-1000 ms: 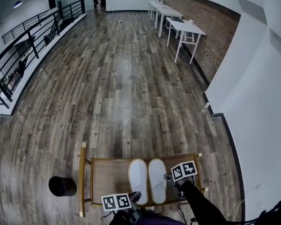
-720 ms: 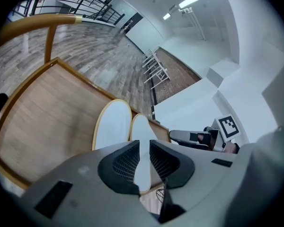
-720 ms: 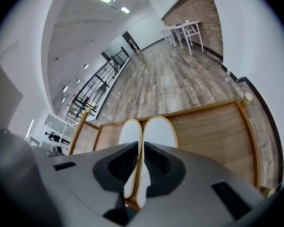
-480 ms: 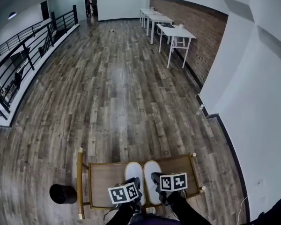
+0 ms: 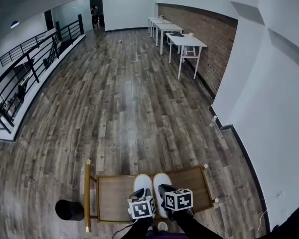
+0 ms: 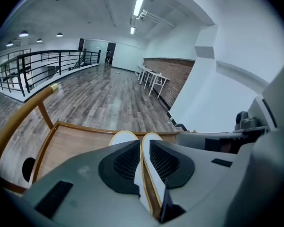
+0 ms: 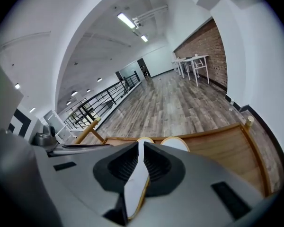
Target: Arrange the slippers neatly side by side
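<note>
Two white slippers, the left slipper (image 5: 141,182) and the right slipper (image 5: 162,178), lie flat side by side with toes pointing away on a low wooden bench (image 5: 114,193). My left gripper (image 5: 145,194) hovers over the left slipper's heel. My right gripper (image 5: 166,188) hovers over the right slipper's heel. In the left gripper view the left gripper (image 6: 142,148) shows a narrow slit between its jaws. Both toes (image 6: 122,136) (image 6: 152,136) show beyond it, nothing gripped. The right gripper (image 7: 139,150) also stands a slit apart, with a slipper (image 7: 176,144) lying below.
A black round bin (image 5: 70,210) stands on the floor left of the bench, beside its raised wooden rail (image 5: 87,193). White tables (image 5: 182,39) line the brick wall far off. A black railing (image 5: 25,68) runs along the left, a white wall (image 5: 269,108) on the right.
Both grippers have come in from the outer sides of the pair towards the middle and have risen over the heels. The slippers lie where they were.
</note>
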### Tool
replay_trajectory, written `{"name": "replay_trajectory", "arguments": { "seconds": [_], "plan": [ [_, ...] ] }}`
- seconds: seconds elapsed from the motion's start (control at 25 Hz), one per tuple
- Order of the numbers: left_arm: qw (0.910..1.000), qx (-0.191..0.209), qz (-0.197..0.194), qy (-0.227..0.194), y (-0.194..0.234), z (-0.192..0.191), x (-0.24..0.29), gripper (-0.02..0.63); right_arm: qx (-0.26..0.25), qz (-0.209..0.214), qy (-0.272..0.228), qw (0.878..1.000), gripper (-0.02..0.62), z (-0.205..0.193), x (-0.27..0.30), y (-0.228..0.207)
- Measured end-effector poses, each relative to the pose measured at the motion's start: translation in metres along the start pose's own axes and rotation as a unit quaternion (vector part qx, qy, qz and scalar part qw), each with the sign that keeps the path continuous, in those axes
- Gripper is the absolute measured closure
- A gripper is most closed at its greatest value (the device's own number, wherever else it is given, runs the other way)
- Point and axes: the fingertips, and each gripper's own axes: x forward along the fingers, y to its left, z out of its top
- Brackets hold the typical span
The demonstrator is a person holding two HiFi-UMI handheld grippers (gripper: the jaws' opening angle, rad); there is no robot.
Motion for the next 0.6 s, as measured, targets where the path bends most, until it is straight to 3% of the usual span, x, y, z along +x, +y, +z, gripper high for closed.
{"name": "replay_trajectory", "arguments": {
  "seconds": [0.2, 0.6],
  "plan": [
    [0.9990, 0.042, 0.014, -0.004, -0.002, -0.013, -0.004, 0.545, -0.022, -0.005, 0.000, 1.000, 0.563, -0.007, 0.000, 0.002],
    [0.9990, 0.042, 0.006, -0.009, -0.007, -0.013, -0.008, 0.545, -0.043, 0.001, 0.010, 0.999, 0.565, -0.007, 0.002, 0.017]
  ]
}}
